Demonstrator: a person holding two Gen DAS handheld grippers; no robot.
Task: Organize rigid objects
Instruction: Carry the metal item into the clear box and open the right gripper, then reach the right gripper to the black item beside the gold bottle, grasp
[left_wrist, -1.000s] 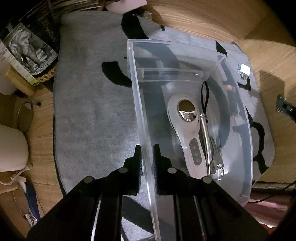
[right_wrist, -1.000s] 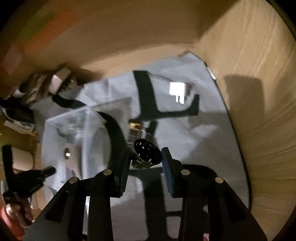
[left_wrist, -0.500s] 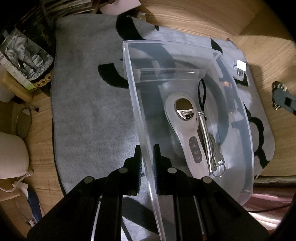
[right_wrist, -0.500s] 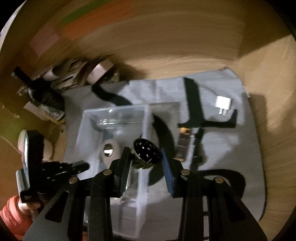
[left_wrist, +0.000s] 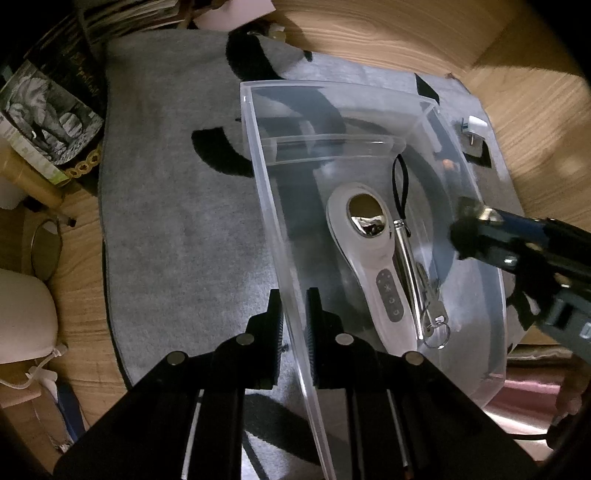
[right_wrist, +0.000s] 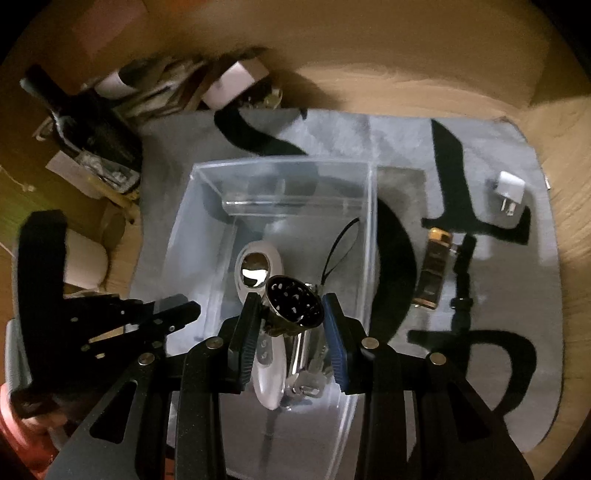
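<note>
A clear plastic box (left_wrist: 266, 192) (right_wrist: 207, 236) stands on a grey rug. In it lie a white handheld device (left_wrist: 365, 258) (right_wrist: 269, 373) and a silver metal tool with a black loop (left_wrist: 410, 266). My left gripper (left_wrist: 293, 325) is shut on the box's left wall. My right gripper (right_wrist: 291, 317) is shut on a round black perforated piece (right_wrist: 293, 301) and holds it above the box's inside. It also shows at the right of the left wrist view (left_wrist: 480, 229).
On the rug right of the box lie a white plug adapter (right_wrist: 509, 190) (left_wrist: 474, 127), a brown lighter-like case (right_wrist: 436, 269) and a black strap (right_wrist: 461, 280). Books and clutter (left_wrist: 51, 122) sit at the rug's far left on the wooden floor (left_wrist: 517, 66).
My right gripper has swung left with the black piece, from over the rug to above the box. It has come into the left wrist view. The left gripper keeps its hold.
</note>
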